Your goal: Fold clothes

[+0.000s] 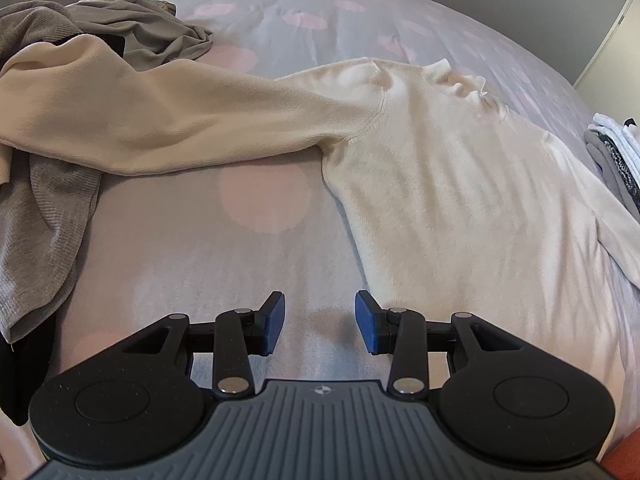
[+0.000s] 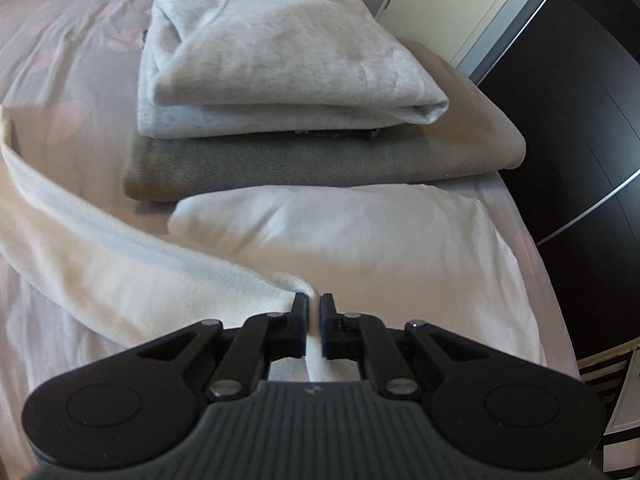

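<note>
Cream sweater ahead of left gripper — sleeve pinched in right gripper

Left wrist view
sweater: flat on the bed, from centre out to 3 o'clock; collar toward 1 o'clock.
sleeve: runs from the sweater's shoulder out to 9 o'clock, its far end lying over the heap of clothes.
heap of clothes: 9 to 11 o'clock, on the bed.
left gripper: 6 o'clock, above the bed, just beside the sweater's hem.
folded stack: 3 o'clock edge, beyond the sweater.

Right wrist view
right gripper: 6 o'clock, sweater cloth between its fingers.
folded stack: 12 o'clock, behind the sweater, on the bed.
</note>
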`<action>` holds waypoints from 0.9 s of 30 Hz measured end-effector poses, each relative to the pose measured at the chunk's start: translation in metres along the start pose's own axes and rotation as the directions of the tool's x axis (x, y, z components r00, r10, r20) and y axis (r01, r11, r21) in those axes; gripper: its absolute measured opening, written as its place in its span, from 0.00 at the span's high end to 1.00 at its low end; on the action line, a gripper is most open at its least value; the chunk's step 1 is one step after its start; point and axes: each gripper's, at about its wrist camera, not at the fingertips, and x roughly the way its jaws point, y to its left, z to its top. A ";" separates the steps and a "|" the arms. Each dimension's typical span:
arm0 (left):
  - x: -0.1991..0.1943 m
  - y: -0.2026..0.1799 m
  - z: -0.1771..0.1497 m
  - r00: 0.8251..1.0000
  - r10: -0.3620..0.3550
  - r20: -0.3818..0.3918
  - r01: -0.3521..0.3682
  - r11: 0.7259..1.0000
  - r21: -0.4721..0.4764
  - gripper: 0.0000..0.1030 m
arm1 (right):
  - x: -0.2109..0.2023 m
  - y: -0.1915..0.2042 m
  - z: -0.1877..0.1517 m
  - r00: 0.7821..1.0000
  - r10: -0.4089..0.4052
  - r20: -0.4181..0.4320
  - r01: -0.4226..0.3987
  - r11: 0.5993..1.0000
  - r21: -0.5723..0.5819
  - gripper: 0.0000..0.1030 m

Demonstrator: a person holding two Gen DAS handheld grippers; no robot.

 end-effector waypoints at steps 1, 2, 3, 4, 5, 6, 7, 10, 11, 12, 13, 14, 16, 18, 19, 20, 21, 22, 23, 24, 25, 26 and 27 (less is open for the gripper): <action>0.002 0.000 0.000 1.000 0.004 -0.005 -0.004 1.000 0.001 0.65 | 0.006 -0.003 -0.001 1.000 0.008 -0.005 -0.008 1.000 0.010 0.93; 0.004 -0.001 0.001 1.000 0.009 -0.010 -0.009 1.000 0.003 0.65 | 0.010 -0.005 -0.002 1.000 0.016 -0.002 -0.016 1.000 0.015 0.93; 0.005 -0.001 0.001 1.000 0.012 -0.014 -0.012 1.000 0.004 0.65 | 0.012 -0.007 -0.003 1.000 0.022 0.004 -0.022 1.000 0.019 0.92; 0.005 -0.001 0.001 1.000 0.014 -0.015 -0.014 1.000 0.005 0.65 | 0.014 -0.008 -0.004 1.000 0.027 0.009 -0.027 0.999 0.022 0.91; 0.005 -0.001 0.001 1.000 0.016 -0.017 -0.016 1.000 0.006 0.65 | 0.013 -0.010 -0.005 0.999 0.033 0.014 -0.033 0.999 0.030 0.90; 0.005 -0.002 0.001 1.000 0.016 -0.019 -0.016 1.000 0.008 0.65 | 0.010 -0.013 -0.005 0.999 0.038 0.019 -0.039 0.998 0.040 0.86; 0.004 -0.002 0.001 1.000 0.014 -0.022 -0.014 1.000 0.011 0.65 | 0.008 -0.015 -0.006 0.999 0.043 0.024 -0.045 0.998 0.051 0.79; 0.001 -0.004 0.000 0.999 -0.010 -0.052 0.011 1.000 0.022 0.63 | -0.011 -0.018 -0.010 0.996 0.046 0.071 -0.051 0.996 0.073 0.71; -0.001 -0.004 0.000 0.998 -0.022 -0.066 0.023 0.999 0.026 0.62 | -0.020 -0.016 -0.013 0.994 0.056 0.092 -0.062 0.995 0.072 0.71; -0.002 -0.006 -0.001 0.996 -0.033 -0.081 0.036 0.999 0.032 0.61 | -0.030 -0.013 -0.016 0.991 0.068 0.113 -0.076 0.995 0.069 0.71; -0.005 -0.007 -0.002 0.994 -0.045 -0.098 0.050 0.998 0.044 0.61 | -0.040 -0.009 -0.019 0.988 0.083 0.133 -0.092 0.994 0.064 0.71; -0.007 -0.009 -0.003 0.992 -0.056 -0.114 0.063 0.996 0.057 0.61 | -0.049 -0.004 -0.022 0.983 0.103 0.149 -0.113 0.992 0.059 0.70; -0.013 -0.015 -0.006 0.987 -0.069 -0.146 0.082 0.993 0.089 0.61 | -0.067 0.009 -0.030 0.972 0.156 0.174 -0.166 0.985 0.046 0.69; -0.016 -0.020 -0.012 0.978 -0.074 -0.196 0.101 0.986 0.131 0.58 | -0.079 0.026 -0.038 0.957 0.244 0.159 -0.250 0.968 0.022 0.66; -0.018 -0.023 -0.015 0.972 -0.075 -0.223 0.111 0.982 0.154 0.57 | -0.084 0.036 -0.043 0.947 0.287 0.143 -0.291 0.957 0.009 0.66; -0.019 -0.025 -0.019 0.965 -0.074 -0.251 0.121 0.977 0.177 0.57 | -0.089 0.047 -0.049 0.935 0.333 0.119 -0.335 0.942 -0.004 0.66; -0.020 -0.027 -0.023 0.958 -0.070 -0.277 0.128 0.972 0.198 0.57 | -0.092 0.058 -0.054 0.923 0.374 0.088 -0.374 0.927 -0.019 0.66; -0.019 -0.029 -0.028 0.953 -0.058 -0.298 0.128 0.967 0.219 0.57 | -0.092 0.069 -0.060 0.908 0.415 0.051 -0.414 0.910 -0.035 0.66; -0.018 -0.031 -0.033 0.948 -0.044 -0.315 0.125 0.962 0.242 0.57 | -0.093 0.079 -0.067 0.895 0.447 0.020 -0.445 0.894 -0.047 0.66; -0.017 -0.033 -0.037 0.944 -0.036 -0.328 0.127 0.957 0.261 0.57 | -0.092 0.089 -0.073 0.882 0.472 -0.014 -0.472 0.880 -0.061 0.66; -0.015 -0.035 -0.040 0.941 -0.038 -0.335 0.135 0.953 0.270 0.57 | -0.091 0.099 -0.079 0.869 0.492 -0.052 -0.495 0.865 -0.082 0.66; -0.014 -0.037 -0.043 0.939 -0.041 -0.342 0.144 0.949 0.279 0.57 | -0.091 0.108 -0.085 0.858 0.507 -0.082 -0.513 0.852 -0.102 0.66; -0.012 -0.040 -0.046 0.936 -0.044 -0.349 0.152 0.945 0.289 0.57 | -0.089 0.115 -0.091 0.849 0.516 -0.115 -0.527 0.842 -0.117 0.66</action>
